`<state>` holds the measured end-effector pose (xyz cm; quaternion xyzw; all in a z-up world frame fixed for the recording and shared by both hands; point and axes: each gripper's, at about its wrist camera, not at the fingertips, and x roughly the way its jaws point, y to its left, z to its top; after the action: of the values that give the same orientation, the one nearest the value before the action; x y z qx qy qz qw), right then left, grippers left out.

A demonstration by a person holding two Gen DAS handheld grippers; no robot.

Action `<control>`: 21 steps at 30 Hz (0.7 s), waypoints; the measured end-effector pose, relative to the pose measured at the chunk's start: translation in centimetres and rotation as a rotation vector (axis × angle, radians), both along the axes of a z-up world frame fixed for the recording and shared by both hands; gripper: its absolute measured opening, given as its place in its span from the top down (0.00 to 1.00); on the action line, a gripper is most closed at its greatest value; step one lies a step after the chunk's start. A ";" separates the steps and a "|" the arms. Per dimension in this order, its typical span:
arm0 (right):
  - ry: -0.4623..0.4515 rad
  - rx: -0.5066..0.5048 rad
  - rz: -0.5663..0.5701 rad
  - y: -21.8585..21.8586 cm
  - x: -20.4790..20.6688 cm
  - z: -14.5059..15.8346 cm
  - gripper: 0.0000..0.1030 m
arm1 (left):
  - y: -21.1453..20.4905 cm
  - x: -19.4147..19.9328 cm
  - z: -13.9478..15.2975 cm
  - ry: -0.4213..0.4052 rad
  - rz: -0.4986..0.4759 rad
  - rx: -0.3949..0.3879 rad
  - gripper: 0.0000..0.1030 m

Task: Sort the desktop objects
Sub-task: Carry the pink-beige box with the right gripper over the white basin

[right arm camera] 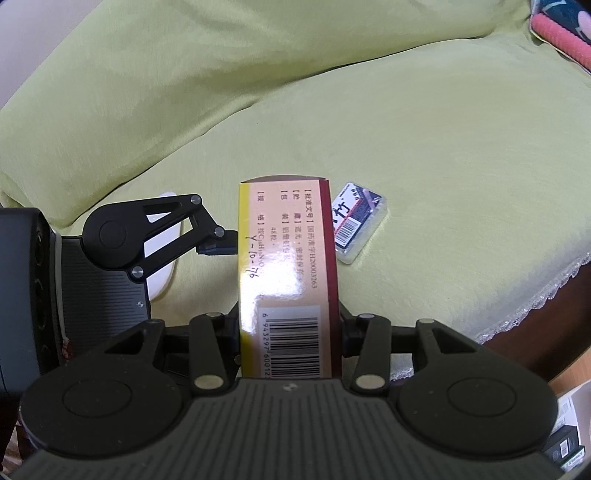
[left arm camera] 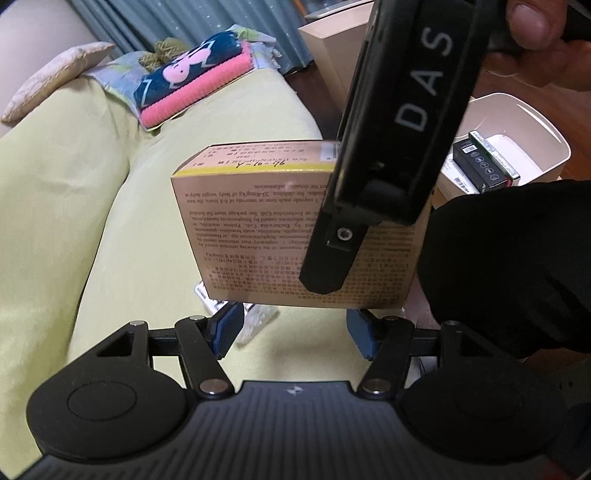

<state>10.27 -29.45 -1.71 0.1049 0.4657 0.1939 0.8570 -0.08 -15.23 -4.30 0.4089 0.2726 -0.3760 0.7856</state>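
Observation:
A tan medicine box (right arm camera: 288, 258) with a yellow edge and a barcode is up off the green sofa cushion (right arm camera: 443, 147), and my right gripper (right arm camera: 290, 326) is shut on its two broad sides. In the left wrist view the box (left arm camera: 258, 229) shows its printed face, with one black finger (left arm camera: 325, 273) of the right gripper across it. My left gripper (left arm camera: 293, 334) is open, its blue pads (left arm camera: 223, 332) just below and in front of that face, holding nothing. A small clear plastic case (right arm camera: 360, 221) lies on the cushion beyond the box.
A white bin (left arm camera: 546, 140) holding a black box (left arm camera: 480, 166) stands at the right. Folded pink and dark blue towels (left arm camera: 192, 85) and a beige pillow (left arm camera: 55, 77) lie at the sofa's far end. A person's hand (left arm camera: 535, 26) and black sleeve (left arm camera: 498, 266) are close by.

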 end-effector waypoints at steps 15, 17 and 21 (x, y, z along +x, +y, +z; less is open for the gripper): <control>-0.023 0.014 -0.101 -4.1 -2.9 1.0 0.61 | -3.9 -0.9 0.8 -0.031 -0.089 0.020 0.38; -0.025 0.016 -0.113 -4.5 -3.2 1.1 0.61 | -4.5 -0.6 0.9 -0.034 -0.100 0.024 0.38; -0.030 0.020 -0.134 -5.3 -4.0 1.4 0.61 | -5.6 -0.4 1.0 -0.035 -0.116 0.030 0.38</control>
<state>6.28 -34.74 -0.36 0.1414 0.4427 0.1424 0.8739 -0.45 -20.85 -3.33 0.4421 0.2401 -0.4094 0.7611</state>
